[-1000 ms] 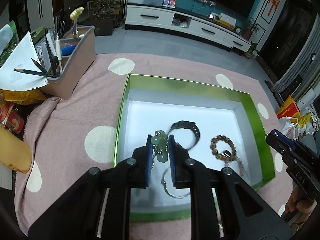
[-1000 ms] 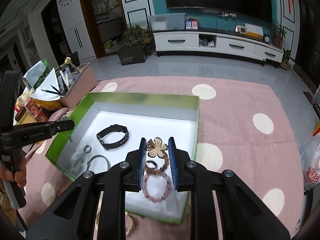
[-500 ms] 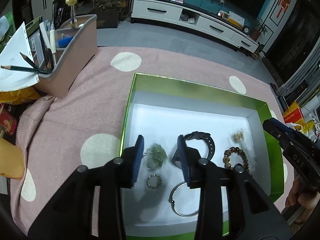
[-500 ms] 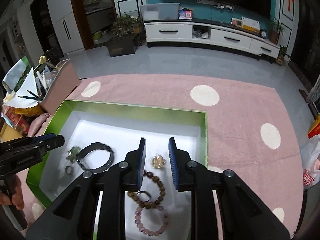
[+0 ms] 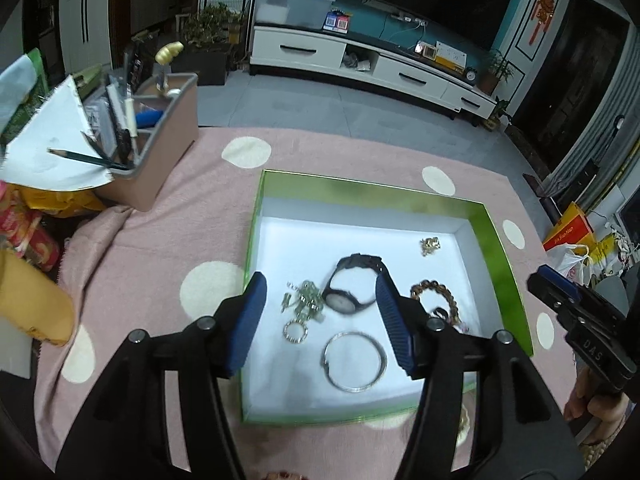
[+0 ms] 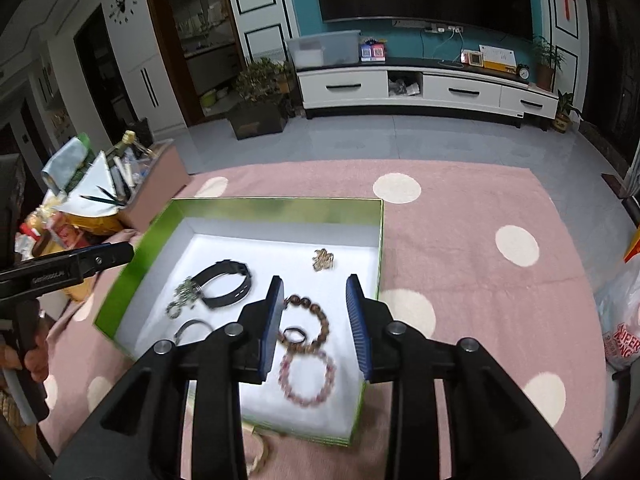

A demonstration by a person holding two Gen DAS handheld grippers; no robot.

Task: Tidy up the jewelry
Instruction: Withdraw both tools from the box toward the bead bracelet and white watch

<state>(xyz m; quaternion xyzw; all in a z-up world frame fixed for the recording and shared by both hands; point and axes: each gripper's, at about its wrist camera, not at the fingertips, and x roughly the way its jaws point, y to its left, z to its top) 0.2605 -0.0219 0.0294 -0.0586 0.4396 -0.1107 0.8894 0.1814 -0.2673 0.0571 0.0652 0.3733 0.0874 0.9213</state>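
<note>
A green box [image 5: 372, 190] with a white floor lies on the pink dotted cloth. In it are a green bead piece [image 5: 306, 300], a small ring [image 5: 295, 330], a silver bangle [image 5: 354, 360], a black watch [image 5: 354, 284], a gold flower brooch [image 6: 323, 259], a brown bead bracelet [image 6: 310, 320] and a pink bead bracelet [image 6: 308, 376]. My left gripper [image 5: 320, 280] hovers above the box's near left part, its jaws opening and holding nothing. Over the near right part my right gripper [image 6: 315, 292] hovers, jaws opening, also holding nothing.
A pink organizer [image 5: 160, 160] with pens and paper stands at the back left of the cloth. Yellow and red packets [image 5: 28, 232] crowd the left edge. A gold piece [image 6: 260, 456] lies outside the box's near wall. A plastic bag [image 6: 620, 320] sits to the right.
The left gripper let go of the green beads, which now lie in the box, and opened wide. The right gripper released the gold brooch into the box's far right part and widened. Both pulled back.
</note>
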